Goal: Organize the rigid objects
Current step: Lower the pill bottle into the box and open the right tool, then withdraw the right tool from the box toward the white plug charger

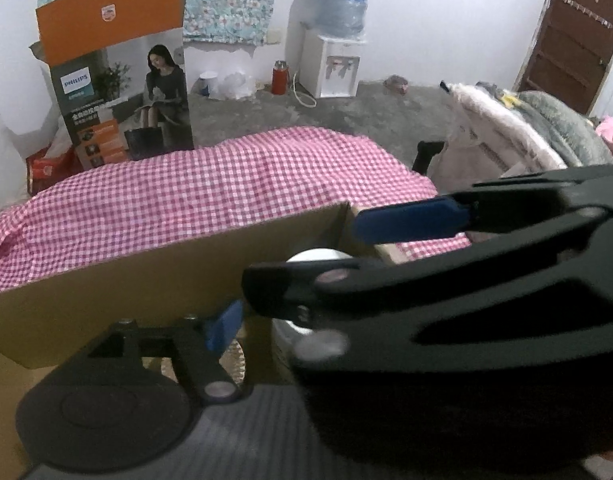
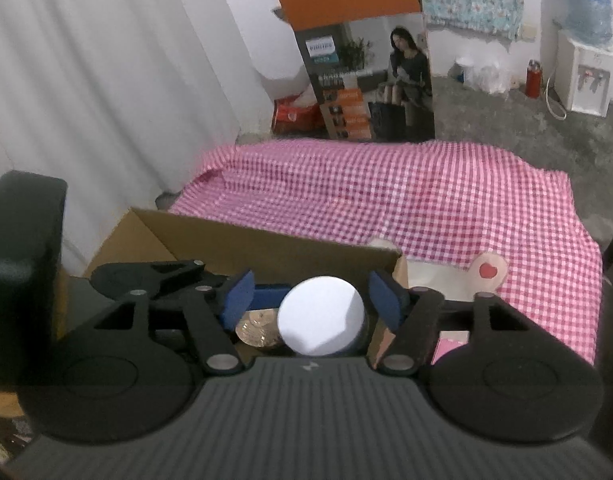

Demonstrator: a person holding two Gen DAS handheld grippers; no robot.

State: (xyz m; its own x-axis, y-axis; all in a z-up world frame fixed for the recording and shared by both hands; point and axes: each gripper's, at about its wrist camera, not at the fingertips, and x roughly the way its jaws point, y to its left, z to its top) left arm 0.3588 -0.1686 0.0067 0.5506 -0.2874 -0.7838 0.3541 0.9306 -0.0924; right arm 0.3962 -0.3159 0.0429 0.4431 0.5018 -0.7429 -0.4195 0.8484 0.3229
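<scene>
Right gripper (image 2: 308,298) is standing spread, blue pads either side of a white-lidded round container (image 2: 320,316) without pressing it; the container is sitting inside the cardboard box (image 2: 274,248), near its front right corner, beside a gold patterned disc (image 2: 256,328). Likely just placed. Lid is showing flat, matte white, over a darker body. Left gripper (image 2: 242,288) is reaching into the same box, spread, holding nothing. Beyond the box's right edge, a heart-marked wooden piece (image 2: 488,270) is lying on the pink checked cloth (image 2: 426,200), probably still to be packed. The far cloth is showing nothing further.
</scene>
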